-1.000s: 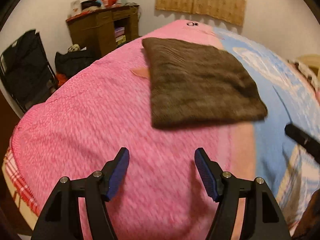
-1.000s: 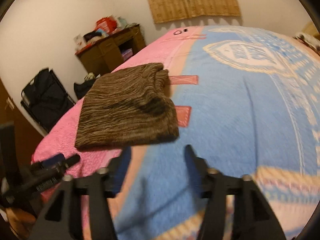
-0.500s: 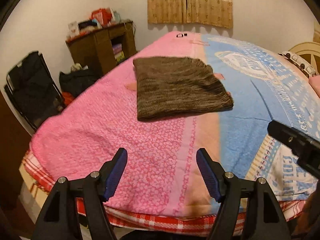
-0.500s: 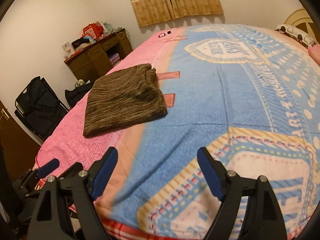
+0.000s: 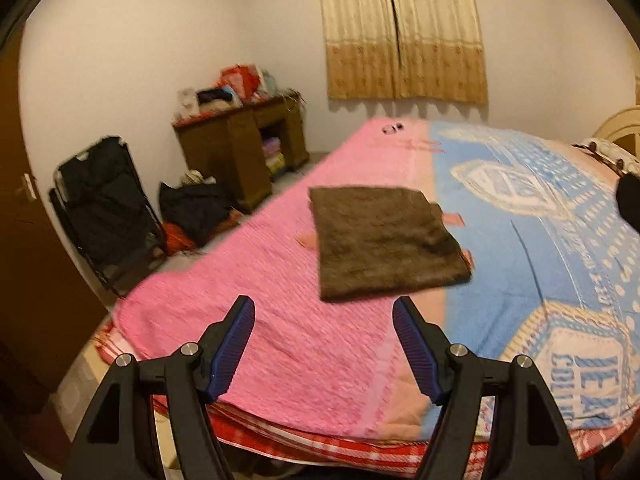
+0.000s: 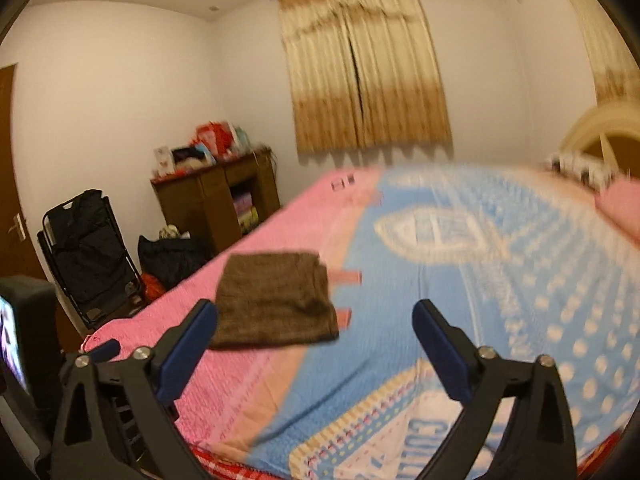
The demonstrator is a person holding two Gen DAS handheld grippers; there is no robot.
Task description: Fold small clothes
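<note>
Brown knit garment lies folded on the bed, both grippers clear of it

Brown knit garment [image 5: 384, 240], one only, lies flat as a folded rectangle on the bed's blanket [image 5: 280, 312]. We see it resting on the pink half, its right edge over the peach stripe where pink meets blue. Nothing touches it. The blanket's blue half carries white crests, dots and lettering; a red checked sheet [image 5: 320, 446] shows under its near edge.

We hold two grippers, both above the near end of the bed and well apart from the garment. Our left gripper [image 5: 323, 346] has its jaws parted with nothing between the blue pads, only pink blanket beyond. Our right gripper [image 6: 316, 350] has just been opening its jaws; they stand very wide and bare, and in its blurred view the garment's near corner appears behind the left pad without contact.

Around the bed we count one wooden desk [image 5: 244, 148] against the far wall, cluttered on top with red and white items too small to name. Beside it sit one dark bag [image 5: 196, 208] on the floor and one folding chair [image 5: 104, 208] draped in black. One pair of beige curtains [image 5: 400, 28] hangs closed on the white wall. A cream headboard [image 6: 600, 132] rises at far right, and a brown door [image 6: 12, 184] stands at left
</note>
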